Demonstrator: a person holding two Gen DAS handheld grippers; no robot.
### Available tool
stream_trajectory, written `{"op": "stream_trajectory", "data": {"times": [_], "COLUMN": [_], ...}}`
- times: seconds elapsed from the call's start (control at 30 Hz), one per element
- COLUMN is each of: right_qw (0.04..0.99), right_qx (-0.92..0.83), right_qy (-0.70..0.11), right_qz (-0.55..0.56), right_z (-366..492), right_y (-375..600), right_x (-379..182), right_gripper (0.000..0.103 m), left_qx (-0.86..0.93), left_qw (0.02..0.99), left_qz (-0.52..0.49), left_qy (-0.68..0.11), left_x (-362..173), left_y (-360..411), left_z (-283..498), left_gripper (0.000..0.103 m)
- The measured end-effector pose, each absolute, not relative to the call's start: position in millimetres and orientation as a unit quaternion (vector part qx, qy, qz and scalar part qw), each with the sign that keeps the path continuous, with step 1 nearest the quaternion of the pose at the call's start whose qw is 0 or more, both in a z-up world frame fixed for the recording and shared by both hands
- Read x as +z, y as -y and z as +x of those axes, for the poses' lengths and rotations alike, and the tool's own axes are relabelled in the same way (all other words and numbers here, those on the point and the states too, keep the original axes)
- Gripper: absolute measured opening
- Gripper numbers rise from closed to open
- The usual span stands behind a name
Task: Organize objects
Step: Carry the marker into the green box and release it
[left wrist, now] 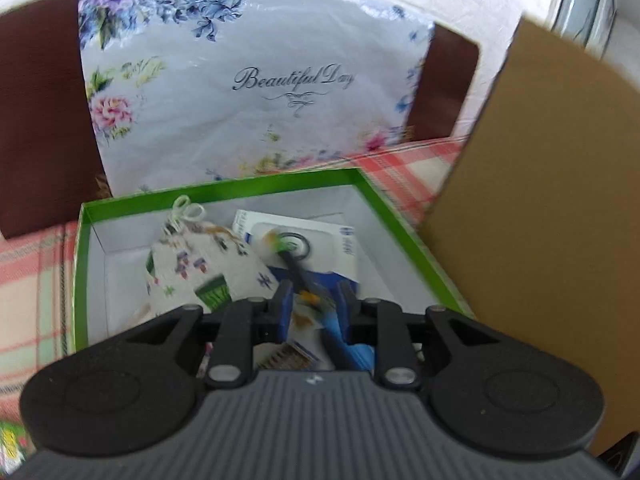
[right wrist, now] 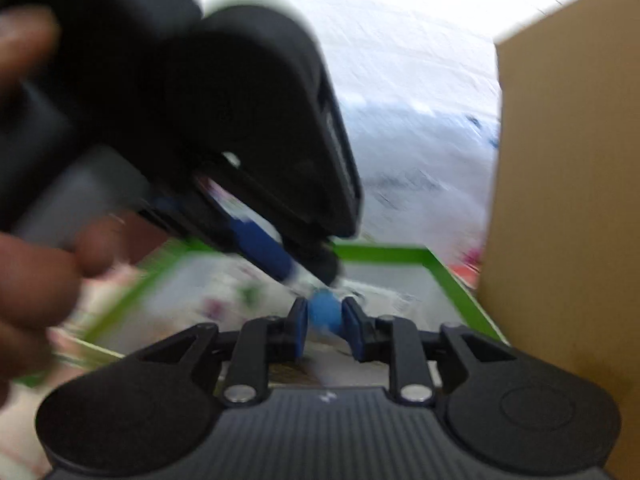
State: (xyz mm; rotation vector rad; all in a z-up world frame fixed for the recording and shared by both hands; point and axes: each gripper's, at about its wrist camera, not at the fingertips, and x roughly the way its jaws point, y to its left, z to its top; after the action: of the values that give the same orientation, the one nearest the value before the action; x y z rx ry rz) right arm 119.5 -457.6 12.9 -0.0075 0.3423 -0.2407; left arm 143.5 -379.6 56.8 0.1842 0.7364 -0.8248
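Left wrist view: your left tongs [left wrist: 314, 300] pinch a blue thing [left wrist: 344, 340] over the green box [left wrist: 224, 189]; your right tongs [right wrist: 325, 316] squeeze it too.

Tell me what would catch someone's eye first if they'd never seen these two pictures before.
Probably the big floral lid reading "Beautiful Day", propped upright behind the open green box on the checked cloth. Inside the box lie a flower-print pouch and a white card. Up front, both the left gripper and right gripper pinch a blue pen-like object over the box, with a plain cardboard panel standing at the right.
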Motion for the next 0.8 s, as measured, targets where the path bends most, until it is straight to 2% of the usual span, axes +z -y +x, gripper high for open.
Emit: {"op": "stream_trajectory", "data": {"times": [0.13, 0.23, 0.57, 0.8], "right_qw": [0.978, 0.981, 0.986, 0.984], "right_qx": [-0.116, -0.108, -0.058, -0.008], "right_qy": [-0.172, -0.157, -0.156, -0.179], "right_qz": [0.033, 0.024, 0.028, 0.02], "right_z": [115, 104, 55, 45], "right_y": [469, 460, 414, 381], "right_x": [6, 11, 24, 28], "right_gripper": [0.035, 0.039, 0.043, 0.044], "left_qx": [-0.375, -0.351, -0.275, -0.228], "left_qw": [0.857, 0.869, 0.894, 0.904], "left_qz": [0.092, 0.097, 0.115, 0.115], "left_qy": [-0.342, -0.335, -0.333, -0.343], "left_x": [50, 52, 55, 44], "left_y": [363, 341, 264, 211], "left_z": [142, 137, 105, 95], "left_gripper": [0.028, 0.036, 0.043, 0.043]}}
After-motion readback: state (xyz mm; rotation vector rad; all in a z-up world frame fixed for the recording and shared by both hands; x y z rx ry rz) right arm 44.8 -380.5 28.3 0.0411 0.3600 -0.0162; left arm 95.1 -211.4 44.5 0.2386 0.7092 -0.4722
